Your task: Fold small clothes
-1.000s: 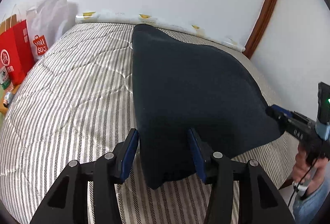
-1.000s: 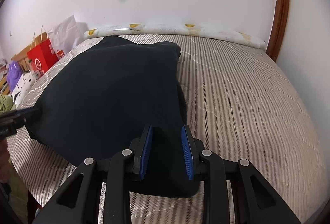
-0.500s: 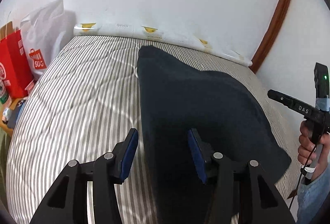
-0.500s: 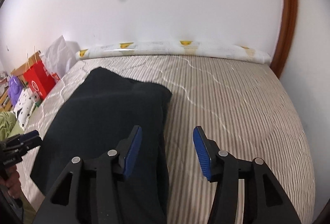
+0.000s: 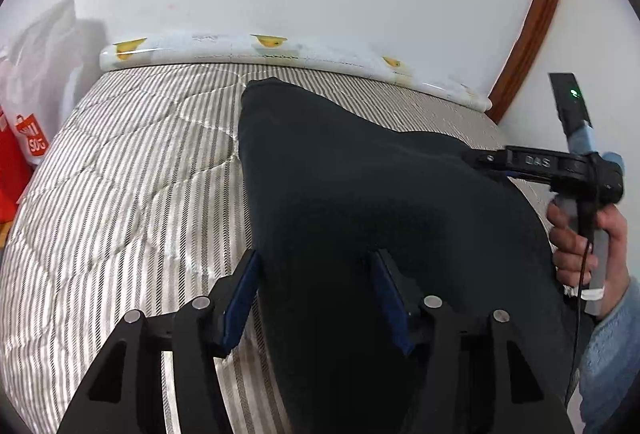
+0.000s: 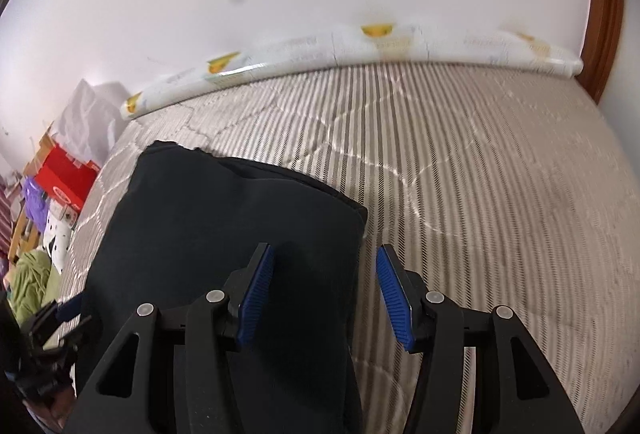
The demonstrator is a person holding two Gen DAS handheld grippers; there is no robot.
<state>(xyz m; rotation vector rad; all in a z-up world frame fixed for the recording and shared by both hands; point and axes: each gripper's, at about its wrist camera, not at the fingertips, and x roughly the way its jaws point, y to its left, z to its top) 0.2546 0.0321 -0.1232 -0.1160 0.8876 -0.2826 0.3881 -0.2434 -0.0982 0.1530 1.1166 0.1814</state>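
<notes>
**Dark navy cloth lies folded on the striped bed**

Dark navy, almost black, the garment (image 5: 360,202) lies flat on the striped quilted mattress (image 5: 132,170). In the left wrist view it runs from the centre toward 5 o'clock, and its far corner points to 12 o'clock, near the white bolster (image 5: 280,50) at the wall.

The left gripper (image 5: 316,298) stands with its blue pads spread. The cloth's near edge is between them, but the pads do not press on it; its jaws have just been opening wider. At 3 o'clock a hand (image 5: 580,238) holds the right gripper's handle, with its tip over the cloth's right side.

In the right wrist view (somewhat blurred) the right gripper (image 6: 324,294) is also spread, its jaws having just been opening. The garment's right edge lies under the gap, and the pads touch nothing. At 9 o'clock stand red and white shopping bags (image 6: 72,170).
</notes>
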